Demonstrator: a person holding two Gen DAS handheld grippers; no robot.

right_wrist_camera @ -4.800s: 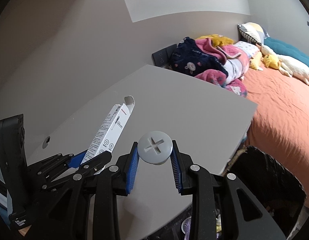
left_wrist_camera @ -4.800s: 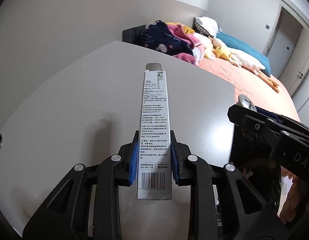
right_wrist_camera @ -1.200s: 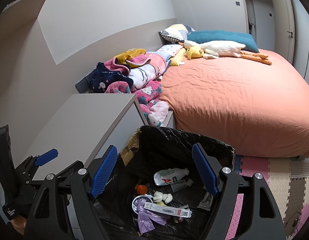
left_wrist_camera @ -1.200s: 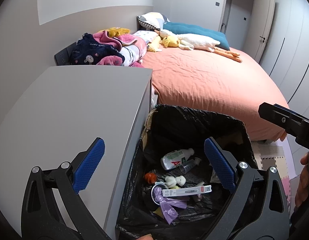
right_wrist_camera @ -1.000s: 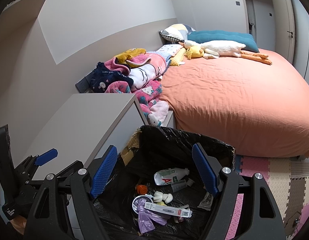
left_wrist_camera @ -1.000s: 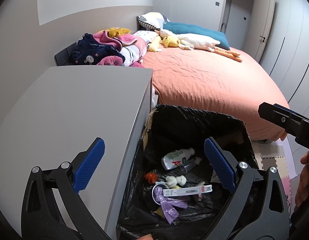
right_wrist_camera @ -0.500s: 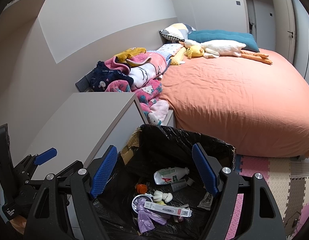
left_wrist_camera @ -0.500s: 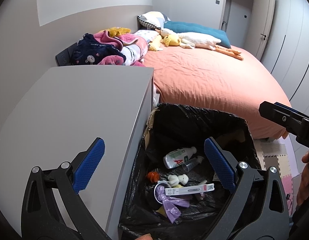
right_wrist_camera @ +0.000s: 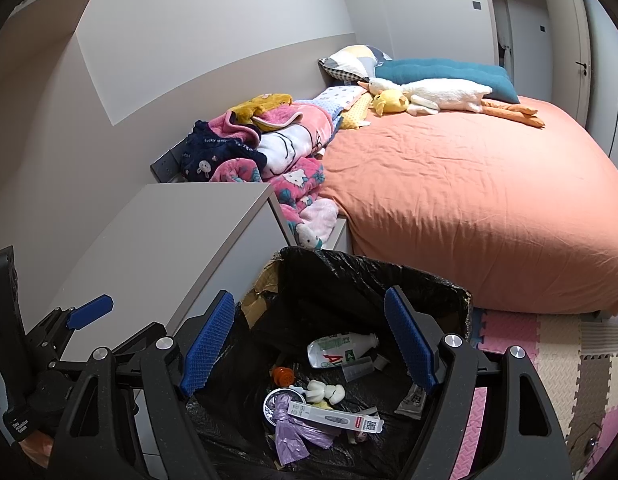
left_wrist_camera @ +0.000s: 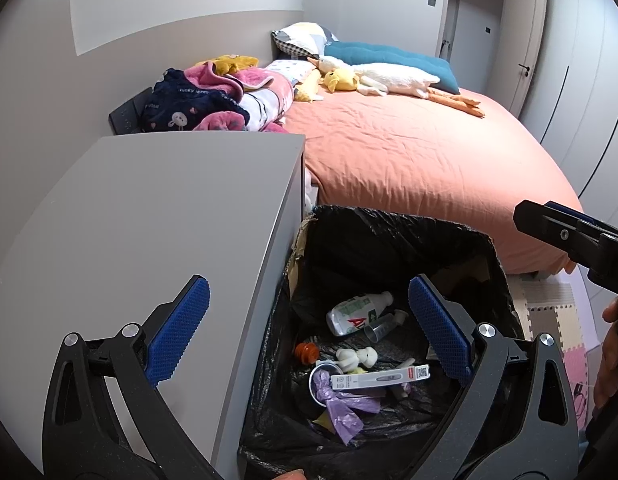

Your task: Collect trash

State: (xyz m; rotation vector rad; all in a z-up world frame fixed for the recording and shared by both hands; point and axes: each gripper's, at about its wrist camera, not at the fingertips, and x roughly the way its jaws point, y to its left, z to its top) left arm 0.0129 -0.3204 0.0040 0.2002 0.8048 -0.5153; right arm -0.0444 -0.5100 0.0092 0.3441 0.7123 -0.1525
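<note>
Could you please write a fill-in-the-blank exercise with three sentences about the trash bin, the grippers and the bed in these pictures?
1. The trash bin is lined with a ____ plastic bag.
2. Both the left gripper and the right gripper are ____, holding nothing.
3. The long white box lies ____ the bin, over a purple bag.

Missing words: black; open; inside

Soft, even indoor light, no glare. The bin [left_wrist_camera: 393,248] below both grippers is darkest inside. Sharp focus throughout; heavy fisheye bending and black corners at the edges.
</note>
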